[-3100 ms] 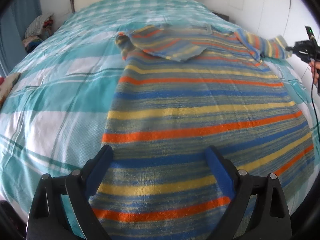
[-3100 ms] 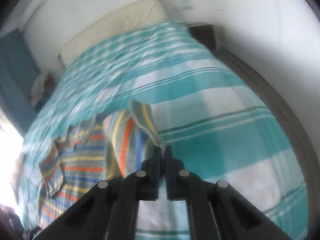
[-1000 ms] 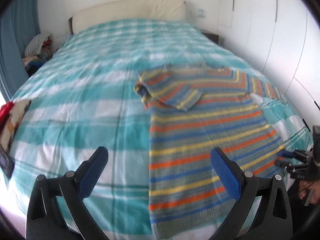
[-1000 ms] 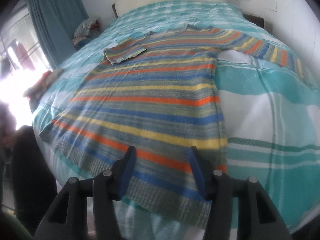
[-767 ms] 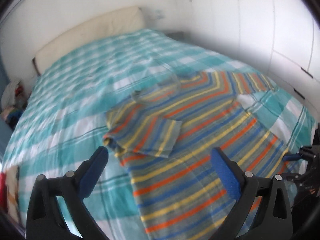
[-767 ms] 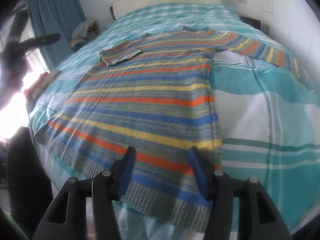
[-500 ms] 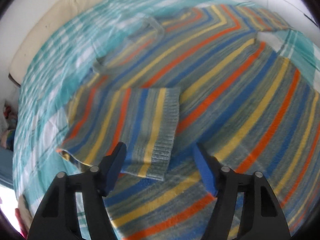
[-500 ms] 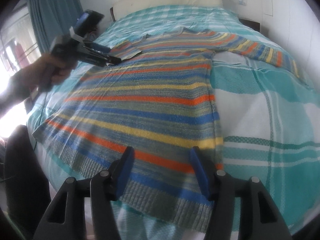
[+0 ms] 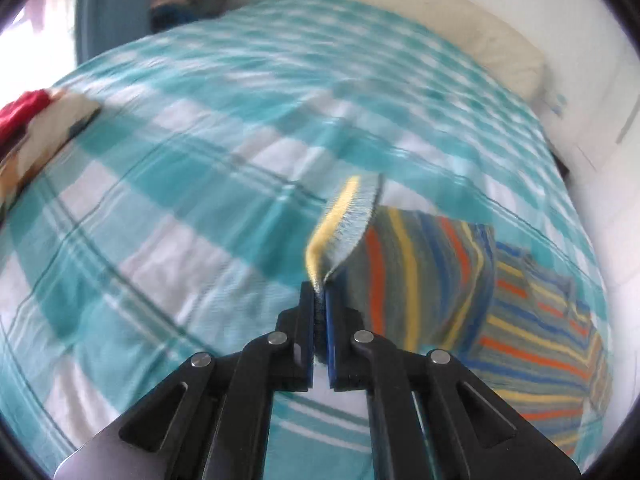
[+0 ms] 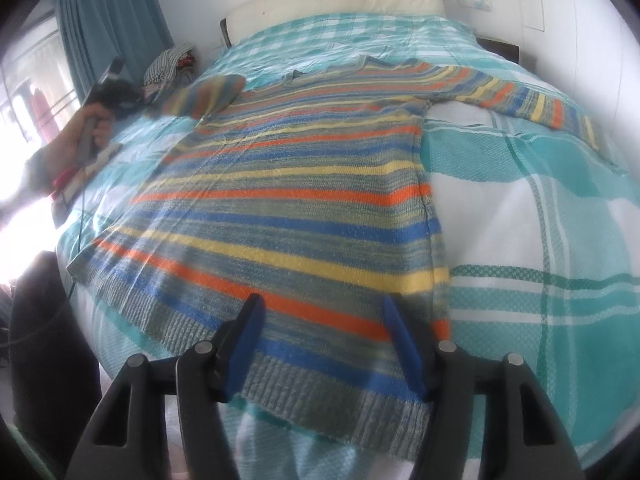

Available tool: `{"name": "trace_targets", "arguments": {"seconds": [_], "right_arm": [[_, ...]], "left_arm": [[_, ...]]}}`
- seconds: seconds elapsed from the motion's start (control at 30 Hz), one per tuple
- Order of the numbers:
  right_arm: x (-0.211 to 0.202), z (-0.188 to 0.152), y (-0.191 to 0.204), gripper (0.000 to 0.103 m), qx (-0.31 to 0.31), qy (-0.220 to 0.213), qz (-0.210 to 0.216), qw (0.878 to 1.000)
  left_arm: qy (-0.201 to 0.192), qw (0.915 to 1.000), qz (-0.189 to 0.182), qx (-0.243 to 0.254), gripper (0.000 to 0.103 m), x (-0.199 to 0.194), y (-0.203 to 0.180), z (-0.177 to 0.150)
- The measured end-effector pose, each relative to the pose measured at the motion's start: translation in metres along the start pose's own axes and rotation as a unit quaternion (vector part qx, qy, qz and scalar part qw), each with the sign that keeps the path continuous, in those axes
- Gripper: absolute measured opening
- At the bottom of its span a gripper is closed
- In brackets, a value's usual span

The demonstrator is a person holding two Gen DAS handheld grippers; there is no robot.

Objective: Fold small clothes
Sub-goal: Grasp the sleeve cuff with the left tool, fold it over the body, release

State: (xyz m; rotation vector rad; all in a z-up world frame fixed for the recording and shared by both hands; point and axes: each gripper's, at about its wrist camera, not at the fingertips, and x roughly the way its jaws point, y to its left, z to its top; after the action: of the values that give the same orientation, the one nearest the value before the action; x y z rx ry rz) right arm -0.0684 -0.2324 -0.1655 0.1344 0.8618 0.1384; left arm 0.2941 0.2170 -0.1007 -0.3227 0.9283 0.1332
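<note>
One striped knitted sweater (image 10: 304, 184), banded in orange, yellow, blue and grey-green, lay spread flat on the bed's teal-and-white checked cover (image 10: 540, 240). Two grippers were in view. The left gripper (image 9: 319, 300) had just closed and was clamped on the cuff of the left sleeve (image 9: 340, 224), lifting it off the cover. The right gripper (image 10: 324, 320) hovered over the hem, its jaws apart and just widening, holding nothing.

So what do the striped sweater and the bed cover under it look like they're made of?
Striped sweater: looks like knitted yarn, wool or acrylic, I can't tell which. It is matte and slightly fuzzy, with a ribbed hem at the near edge. Bed cover: looks like woven cotton-type cloth in a teal and white check. It is matte, with a fine textured weave visible up close.
</note>
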Motion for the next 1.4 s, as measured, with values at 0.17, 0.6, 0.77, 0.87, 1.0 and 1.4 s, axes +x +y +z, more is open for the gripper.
{"name": "trace_targets", "arguments": {"seconds": [0.17, 0.6, 0.77, 0.87, 1.0, 1.4], "right_arm": [[0.003, -0.001, 0.004, 0.067, -0.008, 0.003, -0.005, 1.0], [0.005, -0.003, 0.006, 0.069, -0.015, 0.003, -0.01, 1.0], [0.005, -0.003, 0.007, 0.07, -0.019, 0.003, -0.013, 1.0], [0.006, -0.003, 0.008, 0.07, -0.022, 0.002, -0.016, 1.0], [0.006, -0.003, 0.008, 0.071, -0.021, 0.0, -0.015, 1.0], [0.009, -0.005, 0.017, 0.076, -0.043, 0.001, -0.034, 0.998]], "left_arm": [[0.036, 0.999, 0.01, -0.026, 0.002, 0.018, 0.044, -0.03], [0.038, 0.9967, -0.006, -0.071, 0.002, 0.026, 0.074, -0.049], [0.041, 0.9958, -0.016, -0.08, 0.007, 0.025, 0.083, -0.05], [0.033, 0.9946, 0.014, -0.098, 0.007, 0.015, 0.104, -0.048], [0.024, 0.9935, 0.007, -0.111, 0.018, 0.001, 0.125, -0.047], [0.031, 0.9955, 0.042, -0.08, 0.065, 0.039, 0.082, -0.015]]}}
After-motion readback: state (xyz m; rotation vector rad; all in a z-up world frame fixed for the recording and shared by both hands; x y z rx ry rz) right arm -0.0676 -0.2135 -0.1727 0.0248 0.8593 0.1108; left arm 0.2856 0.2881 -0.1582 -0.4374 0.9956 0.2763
